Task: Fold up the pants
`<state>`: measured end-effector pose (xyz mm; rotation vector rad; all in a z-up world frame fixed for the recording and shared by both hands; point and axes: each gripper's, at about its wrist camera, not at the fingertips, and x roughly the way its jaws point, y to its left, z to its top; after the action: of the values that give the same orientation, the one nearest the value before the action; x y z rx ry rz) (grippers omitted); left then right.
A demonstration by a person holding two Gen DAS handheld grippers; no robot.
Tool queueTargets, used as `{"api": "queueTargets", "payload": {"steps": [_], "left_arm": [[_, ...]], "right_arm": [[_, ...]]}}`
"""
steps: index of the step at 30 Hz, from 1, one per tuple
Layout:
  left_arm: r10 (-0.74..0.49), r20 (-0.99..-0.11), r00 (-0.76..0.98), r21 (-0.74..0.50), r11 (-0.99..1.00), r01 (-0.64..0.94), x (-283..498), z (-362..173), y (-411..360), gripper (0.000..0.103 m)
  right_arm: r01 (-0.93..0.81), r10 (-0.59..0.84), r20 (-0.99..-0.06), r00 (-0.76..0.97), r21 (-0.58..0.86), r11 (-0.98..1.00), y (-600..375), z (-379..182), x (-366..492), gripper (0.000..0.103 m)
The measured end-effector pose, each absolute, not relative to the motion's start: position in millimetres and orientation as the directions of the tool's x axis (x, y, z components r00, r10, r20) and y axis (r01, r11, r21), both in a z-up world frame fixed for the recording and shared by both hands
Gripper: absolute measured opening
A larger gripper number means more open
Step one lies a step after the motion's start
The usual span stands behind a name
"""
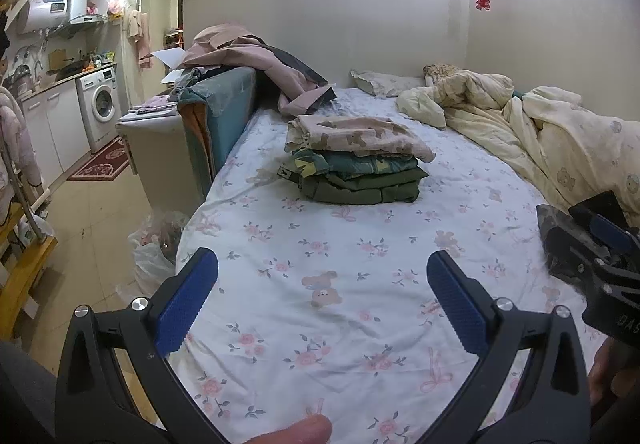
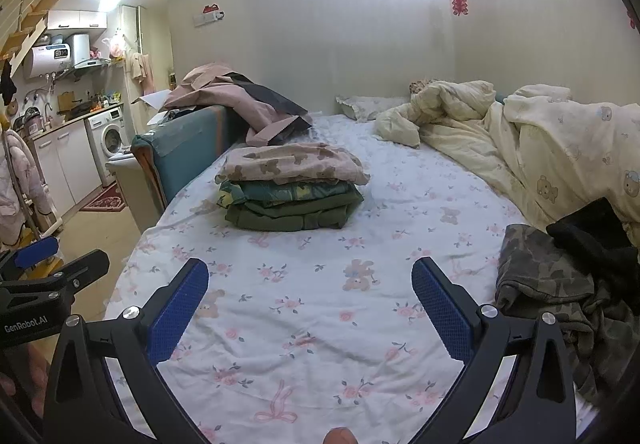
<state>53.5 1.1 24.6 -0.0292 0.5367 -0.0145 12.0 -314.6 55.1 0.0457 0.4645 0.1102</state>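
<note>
Crumpled camouflage pants (image 2: 552, 284) lie on the bed's right side, with a black garment (image 2: 592, 240) partly over them; a corner of the pants shows in the left wrist view (image 1: 554, 228). My left gripper (image 1: 322, 276) is open and empty above the floral sheet (image 1: 320, 244). My right gripper (image 2: 310, 284) is open and empty over the sheet (image 2: 320, 304), left of the pants. The right gripper's body shows in the left wrist view (image 1: 600, 244); the left gripper's body shows in the right wrist view (image 2: 44, 284).
A stack of folded clothes (image 1: 356, 163) sits mid-bed, also in the right wrist view (image 2: 292, 187). A cream quilt (image 2: 540, 147) is heaped along the right. Pink clothing (image 1: 256, 59) drapes over a teal board (image 1: 224, 111) at the bed's left edge. Plastic bags (image 1: 156, 248) lie on the floor.
</note>
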Motion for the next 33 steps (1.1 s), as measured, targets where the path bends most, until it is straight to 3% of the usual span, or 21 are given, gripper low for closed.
{"api": "queueTargets", "payload": {"steps": [33], "left_arm": [[-0.033,-0.509,0.860,-0.019,0.999,0.027,55.3,25.9,-0.8,0.103]], "right_arm": [[-0.106,0.129,-0.448,0.885,0.076,0.991,-310.9,52.6,8.4,0.103]]}}
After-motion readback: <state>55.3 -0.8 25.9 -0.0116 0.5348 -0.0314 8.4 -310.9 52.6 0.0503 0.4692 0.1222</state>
